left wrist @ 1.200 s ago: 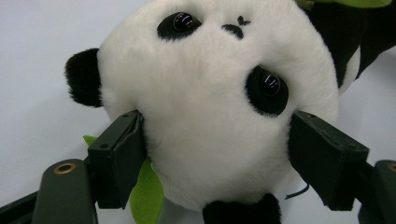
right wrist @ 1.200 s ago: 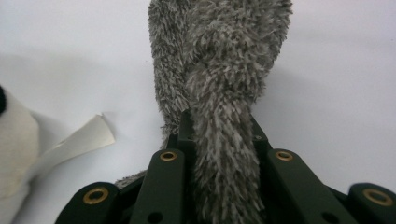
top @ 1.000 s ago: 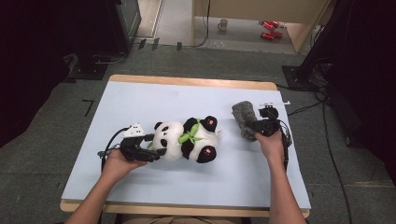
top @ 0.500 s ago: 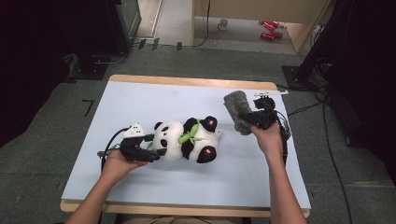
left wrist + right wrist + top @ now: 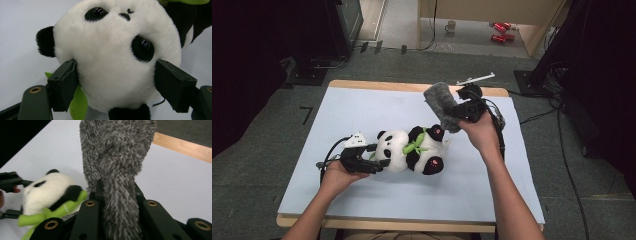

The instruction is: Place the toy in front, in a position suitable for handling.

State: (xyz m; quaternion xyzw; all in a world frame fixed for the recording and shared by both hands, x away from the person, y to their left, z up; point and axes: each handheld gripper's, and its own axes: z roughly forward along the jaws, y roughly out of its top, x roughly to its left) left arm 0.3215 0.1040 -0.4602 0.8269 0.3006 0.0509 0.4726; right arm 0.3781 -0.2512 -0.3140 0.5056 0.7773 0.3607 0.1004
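A black-and-white panda plush [image 5: 412, 150] with a green leaf scarf lies on its back on the pale blue table [image 5: 362, 105]. My left gripper [image 5: 379, 161] is shut on the panda's head [image 5: 112, 62], one black jaw pressing into each cheek. My right gripper [image 5: 458, 113] hangs in the air over the table's back right, just beyond the panda's feet. It is shut on a grey fuzzy cloth piece [image 5: 440, 102], which sticks up and away from the jaws [image 5: 117, 152]. Below it in the right gripper view lies the panda [image 5: 47, 190].
The table's wooden edge [image 5: 412, 86] runs along the back. Beyond it on the floor stand a mug [image 5: 452, 25] and red objects [image 5: 499, 31]. Dark equipment stands at the left and right, and cables [image 5: 562, 150] trail on the floor at the right.
My right gripper has risen and shifted left, toward the panda, carrying the grey fuzzy piece off the table. The left gripper and the panda have stayed put.
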